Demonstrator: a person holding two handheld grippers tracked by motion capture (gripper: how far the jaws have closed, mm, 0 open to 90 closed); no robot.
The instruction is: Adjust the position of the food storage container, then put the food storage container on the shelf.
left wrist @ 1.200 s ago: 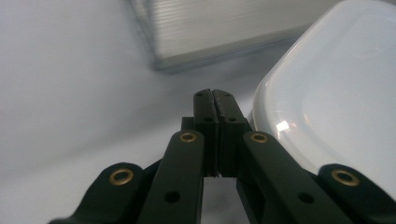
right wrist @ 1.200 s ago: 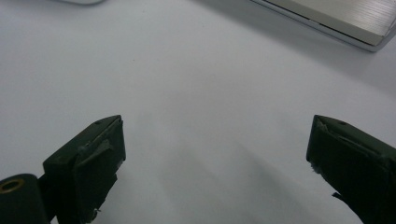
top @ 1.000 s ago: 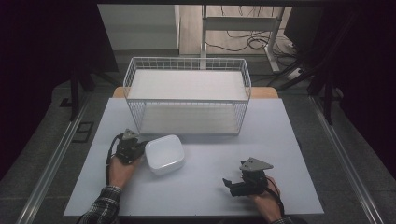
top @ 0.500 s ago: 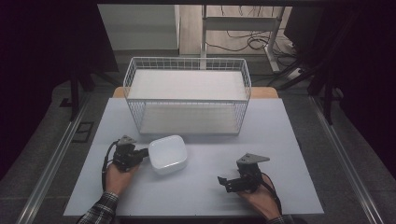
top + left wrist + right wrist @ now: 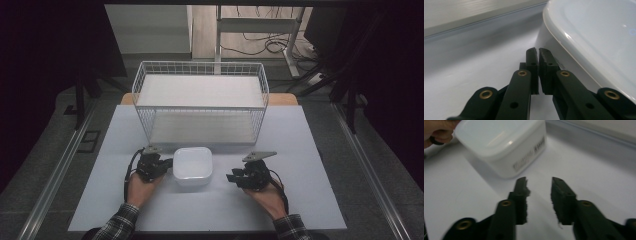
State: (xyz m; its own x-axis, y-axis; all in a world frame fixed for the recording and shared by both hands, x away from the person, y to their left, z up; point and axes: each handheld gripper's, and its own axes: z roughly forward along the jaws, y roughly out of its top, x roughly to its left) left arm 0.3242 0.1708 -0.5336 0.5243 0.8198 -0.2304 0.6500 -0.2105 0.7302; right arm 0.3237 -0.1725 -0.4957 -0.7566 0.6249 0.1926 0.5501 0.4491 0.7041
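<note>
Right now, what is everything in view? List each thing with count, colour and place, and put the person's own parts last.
Lidded box: one, white, near the table's front, between the two grippers.
Wire basket: one, white, at the table's far side behind the box, nothing in it.
Table: one, pale grey top.
Cables: several, dark, on the floor beyond the table.
Desk frame: one, pale, behind the basket.
Left gripper: one, black, jaws shut, tips beside the box's left wall.
Right gripper: one, black, jaws just been closing, nothing between them, right of the box and apart from it.
Hands: two, plaid sleeves, entering from the bottom edge.
</note>
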